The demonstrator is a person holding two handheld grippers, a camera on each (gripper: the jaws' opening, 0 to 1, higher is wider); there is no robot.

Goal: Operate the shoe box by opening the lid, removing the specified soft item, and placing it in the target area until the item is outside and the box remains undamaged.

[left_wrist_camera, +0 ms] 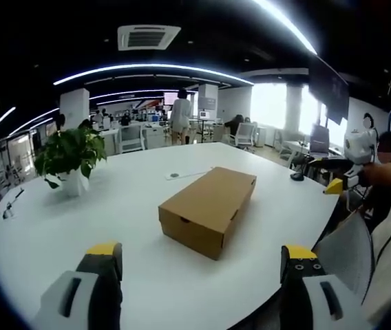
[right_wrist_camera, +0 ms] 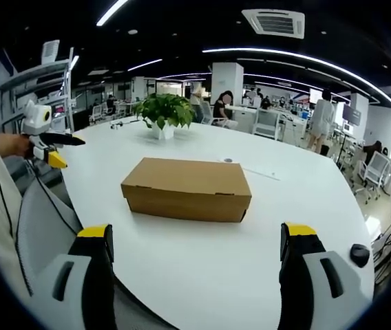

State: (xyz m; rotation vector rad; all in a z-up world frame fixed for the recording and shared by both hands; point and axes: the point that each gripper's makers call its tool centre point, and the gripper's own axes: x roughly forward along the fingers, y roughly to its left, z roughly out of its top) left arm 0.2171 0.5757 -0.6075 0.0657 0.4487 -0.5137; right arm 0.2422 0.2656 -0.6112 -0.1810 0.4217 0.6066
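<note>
While the box [left_wrist_camera: 208, 210] sits closed on the counter [left_wrist_camera: 140, 199], short of the plant [left_wrist_camera: 70, 157], your left hand-held gripper [left_wrist_camera: 201, 265] and right hand-held gripper [right_wrist_camera: 195, 247] gape wide before it, holding nothing.

The left gripper view looks across the round white table [left_wrist_camera: 147, 206] from its near edge, the closed brown cardboard shoe box [left_wrist_camera: 208, 208] ahead at twelve o'clock, near. The right gripper view faces the same box [right_wrist_camera: 187, 188] from another side. Both share table, box and green potted plant [left_wrist_camera: 71, 159].
</note>
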